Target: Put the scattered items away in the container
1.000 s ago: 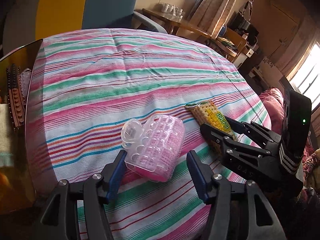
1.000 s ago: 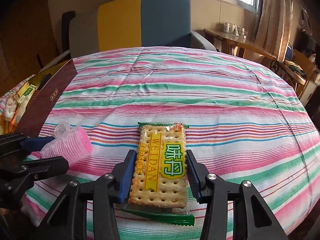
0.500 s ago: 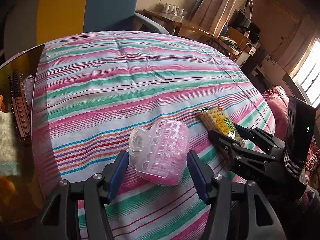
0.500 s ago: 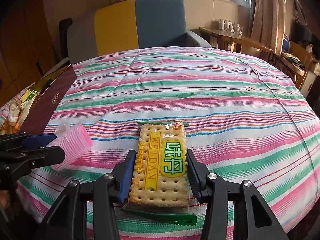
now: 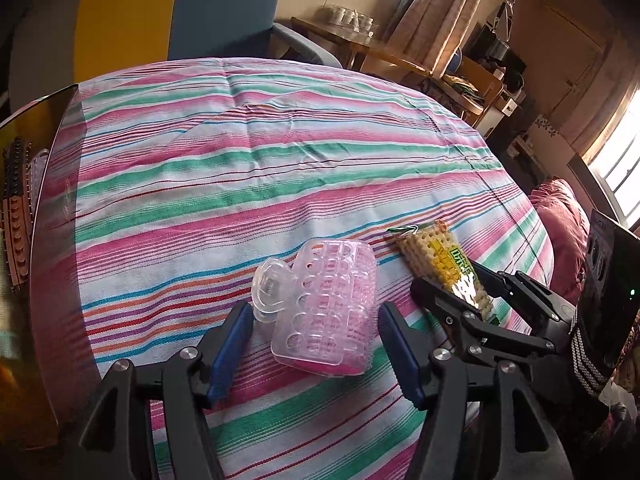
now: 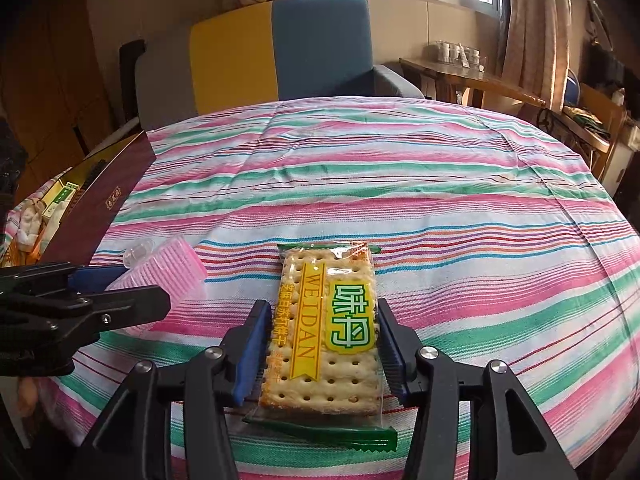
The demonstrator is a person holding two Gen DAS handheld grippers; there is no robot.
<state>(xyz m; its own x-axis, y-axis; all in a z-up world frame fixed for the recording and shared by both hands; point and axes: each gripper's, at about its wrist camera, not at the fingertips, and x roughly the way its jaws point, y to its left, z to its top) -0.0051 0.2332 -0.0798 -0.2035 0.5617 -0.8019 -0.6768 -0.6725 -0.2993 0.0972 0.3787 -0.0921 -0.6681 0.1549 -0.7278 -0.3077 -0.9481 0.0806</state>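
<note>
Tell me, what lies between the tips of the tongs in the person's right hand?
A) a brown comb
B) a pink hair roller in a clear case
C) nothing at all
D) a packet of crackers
D: in the right wrist view the cracker packet lies flat on the striped cloth between the blue pads of the right tongs, while the pink roller sits off by the left tongs.
</note>
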